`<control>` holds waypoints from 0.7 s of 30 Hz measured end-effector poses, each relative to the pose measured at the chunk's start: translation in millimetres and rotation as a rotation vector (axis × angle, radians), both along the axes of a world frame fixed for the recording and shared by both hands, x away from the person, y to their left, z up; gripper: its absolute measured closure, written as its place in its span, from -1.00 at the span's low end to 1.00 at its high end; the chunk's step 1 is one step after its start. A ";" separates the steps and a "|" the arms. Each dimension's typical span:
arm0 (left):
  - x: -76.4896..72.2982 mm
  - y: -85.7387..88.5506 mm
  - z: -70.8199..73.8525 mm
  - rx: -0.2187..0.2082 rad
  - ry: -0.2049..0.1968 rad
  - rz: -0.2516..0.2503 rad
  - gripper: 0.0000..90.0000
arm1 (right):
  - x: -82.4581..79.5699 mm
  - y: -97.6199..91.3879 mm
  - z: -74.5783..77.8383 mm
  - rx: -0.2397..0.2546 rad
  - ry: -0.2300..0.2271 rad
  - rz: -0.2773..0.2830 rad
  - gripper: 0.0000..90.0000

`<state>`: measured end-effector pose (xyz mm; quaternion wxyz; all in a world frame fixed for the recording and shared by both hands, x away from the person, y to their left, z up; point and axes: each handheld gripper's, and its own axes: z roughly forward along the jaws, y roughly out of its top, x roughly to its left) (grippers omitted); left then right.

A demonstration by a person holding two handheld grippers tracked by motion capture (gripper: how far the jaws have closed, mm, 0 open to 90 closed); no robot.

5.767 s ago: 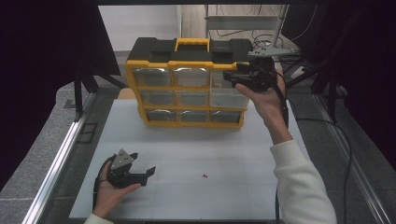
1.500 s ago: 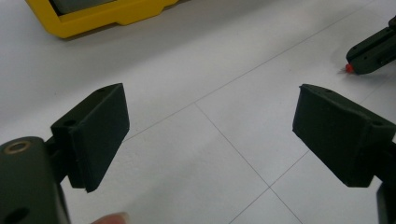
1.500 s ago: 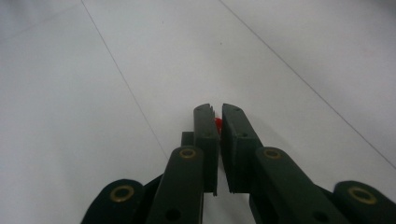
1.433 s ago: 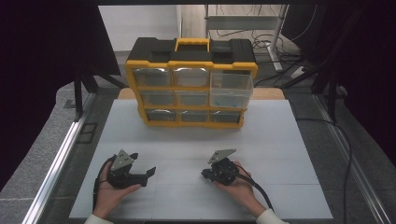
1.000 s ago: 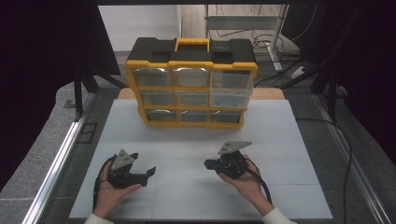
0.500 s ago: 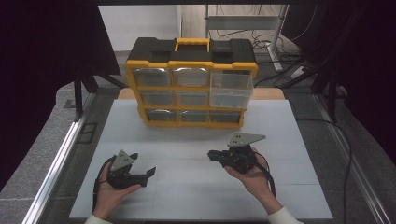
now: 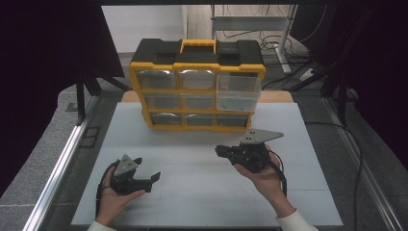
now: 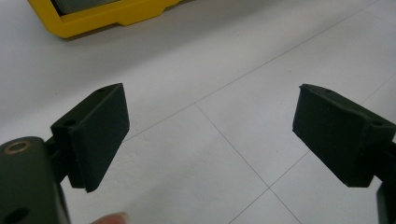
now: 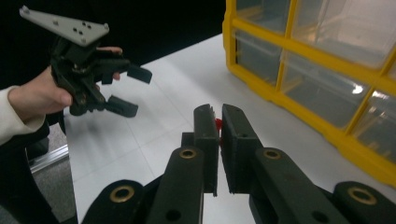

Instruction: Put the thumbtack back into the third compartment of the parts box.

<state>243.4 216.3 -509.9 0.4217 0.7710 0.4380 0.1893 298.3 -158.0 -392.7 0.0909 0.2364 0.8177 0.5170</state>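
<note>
A small red piece sits pinched between the closed jaws of the right gripper, held above the white table in front of the yellow drawer organizer. The organizer stands upright at the table's far edge, one right-hand drawer pulled out a little. Well apart to the left, the left gripper rests low over the table, jaws spread wide with nothing between them.
</note>
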 end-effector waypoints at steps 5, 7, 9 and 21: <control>-0.1 0.0 0.2 0.001 0.000 -0.002 -0.75 | 2.9 1.9 13.7 0.018 -0.019 -0.002 0.88; -0.3 0.2 0.4 0.000 -0.001 -0.002 -0.75 | 4.6 1.5 21.4 0.021 -0.030 -0.012 0.88; -0.4 0.5 0.5 -0.002 -0.004 -0.001 -0.75 | 6.5 0.8 29.5 0.031 -0.039 -0.014 0.88; -0.2 0.8 0.6 0.001 -0.003 -0.002 -0.75 | 15.2 -2.9 70.1 0.061 -0.097 -0.031 0.88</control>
